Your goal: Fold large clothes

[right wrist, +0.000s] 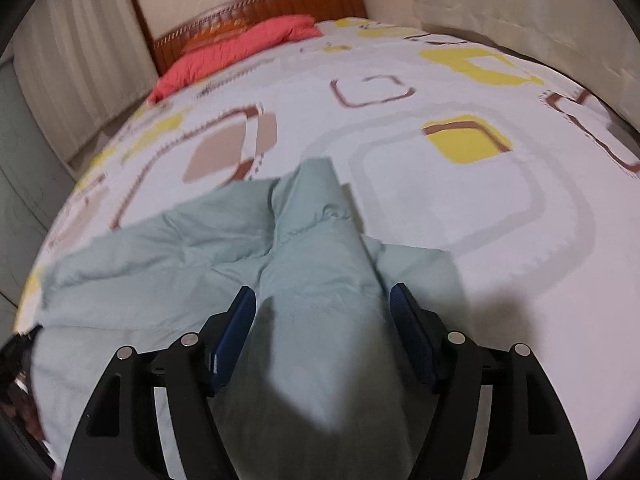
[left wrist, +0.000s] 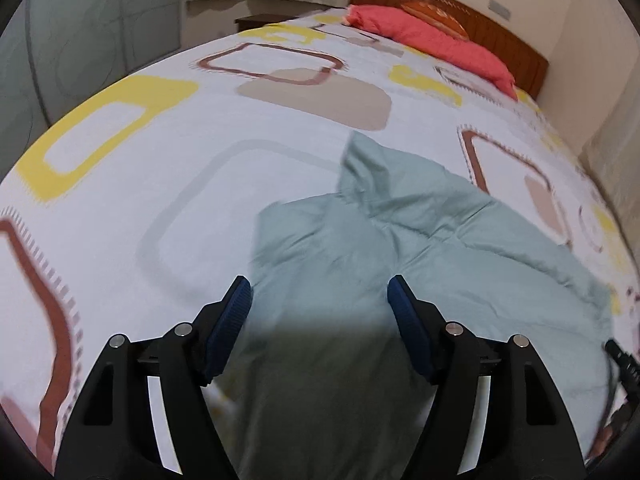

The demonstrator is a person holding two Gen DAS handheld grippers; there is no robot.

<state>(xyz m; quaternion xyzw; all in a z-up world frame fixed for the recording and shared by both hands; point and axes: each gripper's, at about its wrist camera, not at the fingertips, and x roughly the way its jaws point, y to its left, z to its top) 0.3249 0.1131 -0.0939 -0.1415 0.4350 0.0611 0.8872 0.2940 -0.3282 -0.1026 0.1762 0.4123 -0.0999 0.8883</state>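
Observation:
A large pale green padded garment [left wrist: 420,236] lies rumpled on the bed; it also shows in the right wrist view [right wrist: 192,256]. My left gripper [left wrist: 320,292] is open, its blue pads wide apart over the garment's near left part. My right gripper [right wrist: 323,300] is open too, its pads either side of a raised fold of the garment [right wrist: 320,248]. Neither pad pair presses on cloth. The nearest cloth under each gripper is in shadow.
The bed has a white cover with yellow, brown and beige squares [left wrist: 160,160]. A red pillow [left wrist: 432,44] lies by the wooden headboard [left wrist: 480,20]. Curtains [right wrist: 520,4] and walls flank the bed. The other gripper's edge shows at right [left wrist: 622,364].

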